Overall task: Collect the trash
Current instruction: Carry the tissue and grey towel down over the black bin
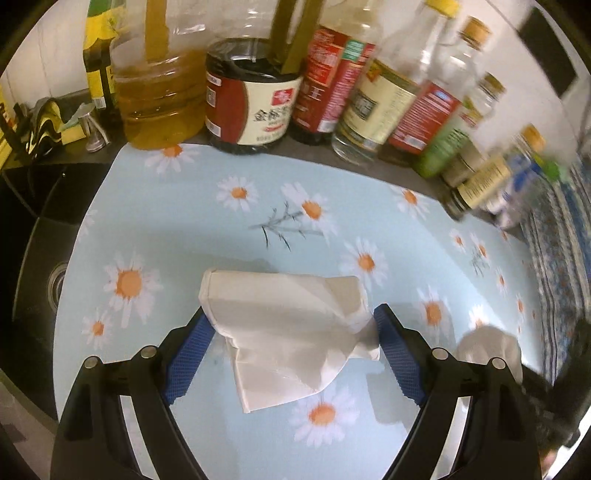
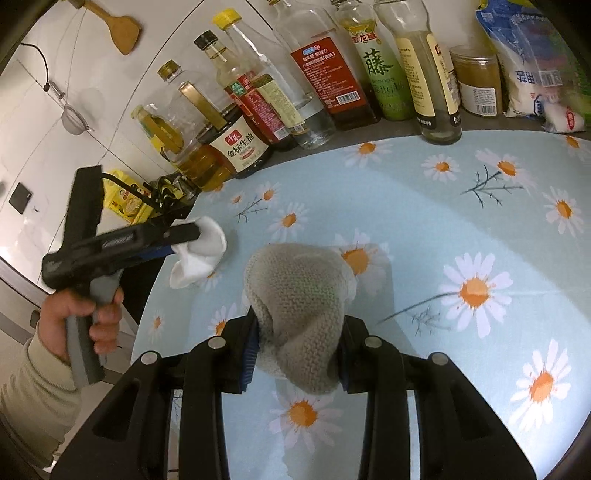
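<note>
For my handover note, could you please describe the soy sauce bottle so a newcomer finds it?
Look along the bottles behind the daisy cloth. The soy sauce bottle stands beside the cooking oil jug, and it alone is dark with a cream-and-red label.

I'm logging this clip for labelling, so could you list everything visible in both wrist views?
tissue: one, white, crumpled, in left gripper
knitted cloth: one, grey-beige, in right gripper
daisy mat: one, pale blue, covering counter
soy sauce bottle: one, dark, back row
oil jug: one, amber, back left
condiment bottles: several, mixed, along wall
white bags: count unclear, back right
wooden spatula: one, on wall
sink: one, dark, left of mat
left gripper: black, blue pads
right gripper: black
hand: one, on left gripper's handle
</note>
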Motion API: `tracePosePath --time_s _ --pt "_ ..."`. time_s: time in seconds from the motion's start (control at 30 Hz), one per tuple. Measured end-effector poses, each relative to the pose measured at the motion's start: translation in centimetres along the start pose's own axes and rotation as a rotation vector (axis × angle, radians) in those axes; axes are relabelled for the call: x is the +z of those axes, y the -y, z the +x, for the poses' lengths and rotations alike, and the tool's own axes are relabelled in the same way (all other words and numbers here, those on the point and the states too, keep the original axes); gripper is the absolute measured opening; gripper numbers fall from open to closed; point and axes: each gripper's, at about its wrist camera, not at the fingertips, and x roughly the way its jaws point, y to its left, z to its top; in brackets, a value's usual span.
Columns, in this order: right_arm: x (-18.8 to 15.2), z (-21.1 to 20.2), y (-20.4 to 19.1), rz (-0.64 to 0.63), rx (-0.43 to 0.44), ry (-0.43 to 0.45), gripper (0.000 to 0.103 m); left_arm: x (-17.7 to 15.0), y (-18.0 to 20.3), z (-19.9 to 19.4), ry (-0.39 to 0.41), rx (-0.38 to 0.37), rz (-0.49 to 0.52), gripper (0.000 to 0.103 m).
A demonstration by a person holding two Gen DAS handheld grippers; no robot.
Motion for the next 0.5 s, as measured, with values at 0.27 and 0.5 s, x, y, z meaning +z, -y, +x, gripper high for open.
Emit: tracePosePath --time_s 0.27,0.5 --pt "-2.2 -0.9 -2.8 0.004 -0.052 0.017 0.035 -4.0 -1.1 -4.0 0.037 -0.049 0.085 0.084" --pt "-4.7 -2.0 -7.1 0.003 -0.101 0.053 0.035 -7.5 -3.2 -7.5 0.068 -0.103 0.145 0.084"
